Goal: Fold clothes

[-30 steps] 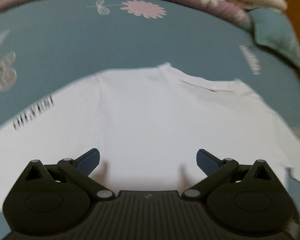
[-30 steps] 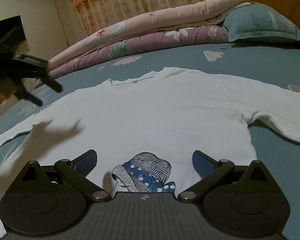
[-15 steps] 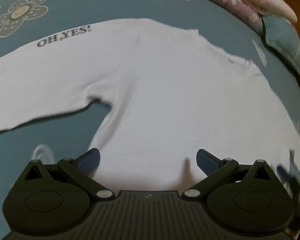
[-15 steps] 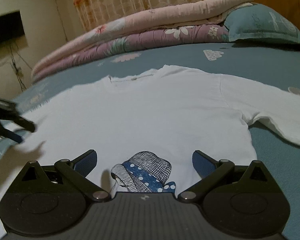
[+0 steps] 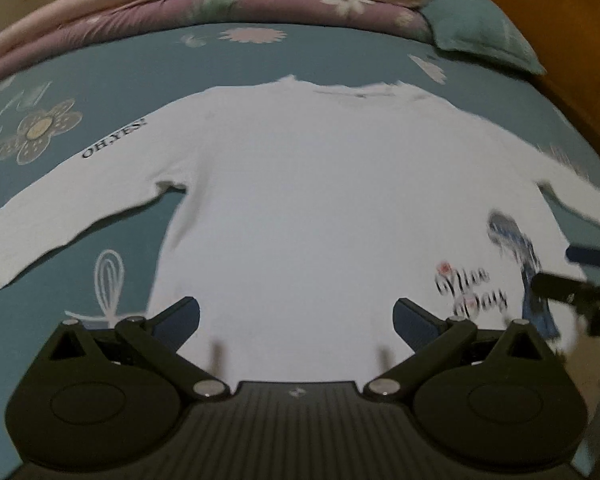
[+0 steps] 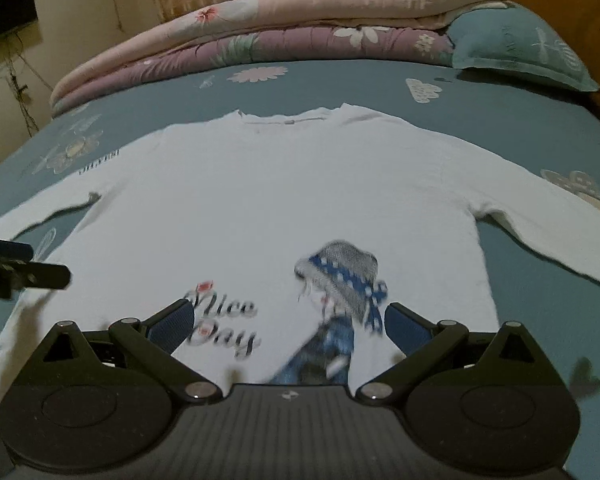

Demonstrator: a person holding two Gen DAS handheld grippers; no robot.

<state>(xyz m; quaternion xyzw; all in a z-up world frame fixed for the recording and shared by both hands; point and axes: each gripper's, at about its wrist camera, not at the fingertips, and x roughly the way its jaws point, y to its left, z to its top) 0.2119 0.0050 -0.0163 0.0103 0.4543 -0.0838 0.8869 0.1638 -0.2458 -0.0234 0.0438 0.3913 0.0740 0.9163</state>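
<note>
**At the hem: both grippers pulled back, shirt untouched**

On the bed (image 6: 520,92), the shirt (image 5: 320,208) lies flat, face up, sleeves spread, hem nearest. Since a second ago the left gripper (image 5: 296,314) has swung from the left sleeve back to the hem; the right gripper (image 6: 286,322) has backed off, baring the print (image 6: 340,276). Both are released, jaws wide, holding nothing. Judgement: folding not begun; a hem grasp looks next.
</note>
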